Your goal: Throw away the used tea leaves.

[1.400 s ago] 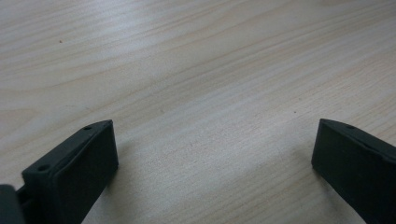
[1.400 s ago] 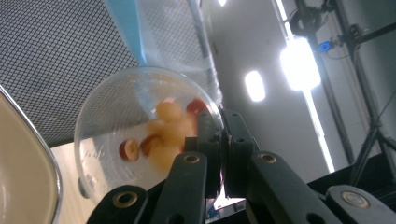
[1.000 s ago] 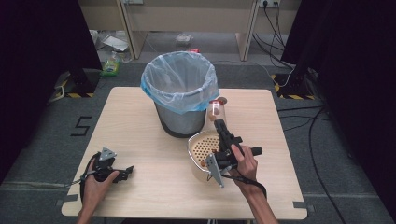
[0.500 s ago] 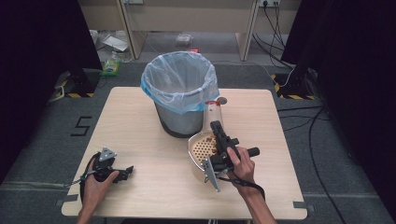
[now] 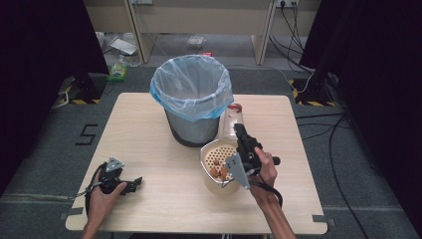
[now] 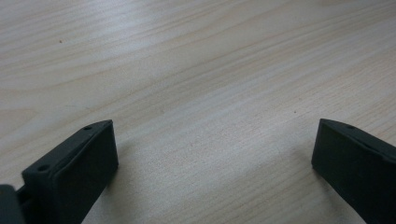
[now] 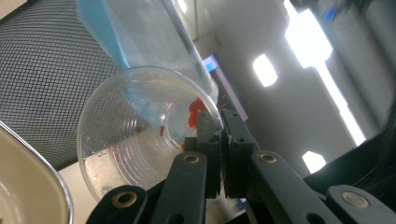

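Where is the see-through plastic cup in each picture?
High view: the clear cup is tipped over the strainer bowl, just right of the bin, with the right tool pinched on its rim.
Left gripper view: wooden table between open jaws; no cup here.
Right gripper view: cup at center-left, mouth toward the camera.
Shared landmark: the mesh bin.
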A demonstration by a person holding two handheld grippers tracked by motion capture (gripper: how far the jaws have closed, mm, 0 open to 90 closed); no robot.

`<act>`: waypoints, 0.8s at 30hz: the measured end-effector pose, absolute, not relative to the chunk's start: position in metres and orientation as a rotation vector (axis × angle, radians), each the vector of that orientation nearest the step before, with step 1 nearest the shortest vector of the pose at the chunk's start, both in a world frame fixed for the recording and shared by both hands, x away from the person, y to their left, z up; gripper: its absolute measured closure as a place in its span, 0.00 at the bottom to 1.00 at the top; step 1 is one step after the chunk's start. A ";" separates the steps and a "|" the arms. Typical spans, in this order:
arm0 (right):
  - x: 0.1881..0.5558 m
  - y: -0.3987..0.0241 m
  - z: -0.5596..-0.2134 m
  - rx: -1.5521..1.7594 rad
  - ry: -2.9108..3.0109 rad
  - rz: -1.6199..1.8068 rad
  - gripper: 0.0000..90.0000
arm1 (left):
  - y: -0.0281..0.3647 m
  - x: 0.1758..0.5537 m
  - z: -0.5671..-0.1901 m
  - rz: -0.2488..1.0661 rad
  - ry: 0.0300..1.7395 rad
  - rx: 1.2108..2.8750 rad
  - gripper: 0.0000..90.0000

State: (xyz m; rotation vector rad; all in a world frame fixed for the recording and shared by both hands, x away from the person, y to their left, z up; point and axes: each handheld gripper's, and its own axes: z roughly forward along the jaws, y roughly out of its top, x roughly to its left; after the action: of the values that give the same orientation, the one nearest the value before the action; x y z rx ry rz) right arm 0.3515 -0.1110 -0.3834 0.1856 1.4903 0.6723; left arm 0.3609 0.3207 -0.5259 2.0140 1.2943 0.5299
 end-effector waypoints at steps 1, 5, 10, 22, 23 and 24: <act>0.353 -0.115 -0.382 0.214 1.496 0.691 0.97 | 0.321 0.361 -0.526 0.530 1.294 2.014 0.00; 0.362 -0.128 -0.379 0.320 1.540 0.746 0.97 | 0.321 0.361 -0.526 0.530 1.294 2.014 0.00; 0.375 -0.143 -0.377 0.448 1.589 0.866 0.97 | 0.321 0.361 -0.526 0.530 1.294 2.014 0.00; 0.402 -0.166 -0.364 0.673 1.684 0.996 0.97 | 0.321 0.361 -0.526 0.530 1.294 2.014 0.00; 0.405 -0.168 -0.361 0.690 1.680 1.013 0.97 | 0.321 0.361 -0.526 0.530 1.294 2.014 0.00; 0.407 -0.170 -0.359 0.701 1.678 1.021 0.97 | 0.321 0.361 -0.526 0.530 1.294 2.014 0.00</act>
State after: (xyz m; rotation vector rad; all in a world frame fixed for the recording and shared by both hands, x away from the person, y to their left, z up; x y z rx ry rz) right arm 0.4071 -0.1700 -0.3588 0.7005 1.6781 1.0211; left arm 0.3609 0.3208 -0.5259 2.0140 1.2945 0.5296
